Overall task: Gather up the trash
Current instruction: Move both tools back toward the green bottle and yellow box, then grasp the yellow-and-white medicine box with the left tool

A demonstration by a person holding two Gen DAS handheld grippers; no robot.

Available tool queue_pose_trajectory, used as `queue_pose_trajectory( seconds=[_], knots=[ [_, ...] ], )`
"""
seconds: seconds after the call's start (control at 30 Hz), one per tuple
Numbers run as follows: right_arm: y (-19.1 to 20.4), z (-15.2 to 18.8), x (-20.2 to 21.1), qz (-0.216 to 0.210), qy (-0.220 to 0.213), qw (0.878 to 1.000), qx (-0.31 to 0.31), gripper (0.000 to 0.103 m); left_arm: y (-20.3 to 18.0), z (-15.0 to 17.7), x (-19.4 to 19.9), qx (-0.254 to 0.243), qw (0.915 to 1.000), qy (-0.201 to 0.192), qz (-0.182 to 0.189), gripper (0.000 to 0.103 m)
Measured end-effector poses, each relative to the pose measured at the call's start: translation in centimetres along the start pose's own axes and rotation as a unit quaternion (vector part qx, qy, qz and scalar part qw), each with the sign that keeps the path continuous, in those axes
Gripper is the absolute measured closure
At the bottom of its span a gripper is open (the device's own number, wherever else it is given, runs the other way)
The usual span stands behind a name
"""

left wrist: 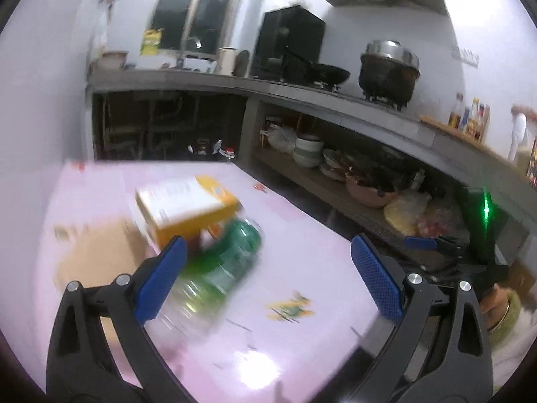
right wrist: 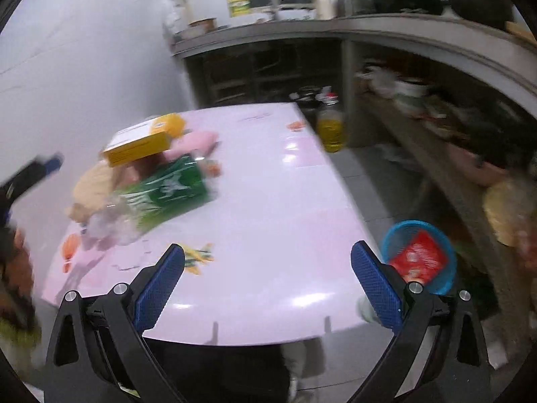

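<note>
Two grippers, and both yours stand with jaws wide and nothing between them: the left gripper [left wrist: 268, 268] points at the pile, the right gripper [right wrist: 267, 280] hangs over the near edge of the bench [right wrist: 268, 201].

By the look of it you are only partly through. One red packet [right wrist: 419, 260] already lies in the blue basket [right wrist: 392, 238] on the floor beside the bench. Left to collect, heaped together toward the far left of the pink top: a yellow box [left wrist: 188, 206] resting on top, a green-labelled plastic bottle [left wrist: 225, 252] lying on its side under it, and a brown paper piece [left wrist: 97, 255] beside them. Blur hides finer detail.

Only the right wrist view shows you the basket and its packet, plus a pink wrapper [right wrist: 198, 142] behind the box. Only the left wrist view puts the bottle close, just off your left jaw's pad.
</note>
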State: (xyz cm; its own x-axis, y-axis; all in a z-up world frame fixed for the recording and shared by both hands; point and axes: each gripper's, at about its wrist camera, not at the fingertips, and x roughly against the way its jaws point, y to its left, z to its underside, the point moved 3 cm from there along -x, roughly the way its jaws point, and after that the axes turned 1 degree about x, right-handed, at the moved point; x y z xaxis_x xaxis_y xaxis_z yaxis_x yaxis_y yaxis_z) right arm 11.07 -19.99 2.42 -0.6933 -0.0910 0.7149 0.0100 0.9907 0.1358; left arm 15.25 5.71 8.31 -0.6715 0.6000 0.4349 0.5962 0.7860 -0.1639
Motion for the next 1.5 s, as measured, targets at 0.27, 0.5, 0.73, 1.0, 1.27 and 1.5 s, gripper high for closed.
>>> queue_pose_trajectory(
  seconds=[0.27,0.5,0.73,1.0,1.27,1.5],
  knots=[
    [3.6,-1.2,-4.2,-0.1,0.043,0.994,0.018,0.007,3.5,-6.4,-7.4,-0.121,0.9808,0.138,0.065,0.008],
    [5.2,-1.1,-6.1,-0.133,0.06,0.989,0.037,0.007,4.5,-6.6,-14.1,-0.225,0.944,0.239,0.034,0.008],
    [4.5,-0.6,-7.7,-0.151,0.084,0.985,0.021,0.007,6.1,-4.3,-17.0,-0.259,0.9154,0.308,0.008,0.008],
    [4.6,-0.6,-8.1,-0.16,0.085,0.983,0.017,0.007,6.3,-4.9,-17.3,-0.258,0.915,0.31,0.0,0.009],
    [4.6,-0.6,-7.8,-0.163,0.082,0.983,0.018,0.007,6.7,-4.0,-18.7,-0.258,0.8942,0.366,-0.008,0.009],
    [4.2,-0.5,-7.8,-0.165,0.084,0.983,0.012,0.007,6.8,-3.7,-18.6,-0.221,0.903,0.369,0.004,0.012]
  ],
)
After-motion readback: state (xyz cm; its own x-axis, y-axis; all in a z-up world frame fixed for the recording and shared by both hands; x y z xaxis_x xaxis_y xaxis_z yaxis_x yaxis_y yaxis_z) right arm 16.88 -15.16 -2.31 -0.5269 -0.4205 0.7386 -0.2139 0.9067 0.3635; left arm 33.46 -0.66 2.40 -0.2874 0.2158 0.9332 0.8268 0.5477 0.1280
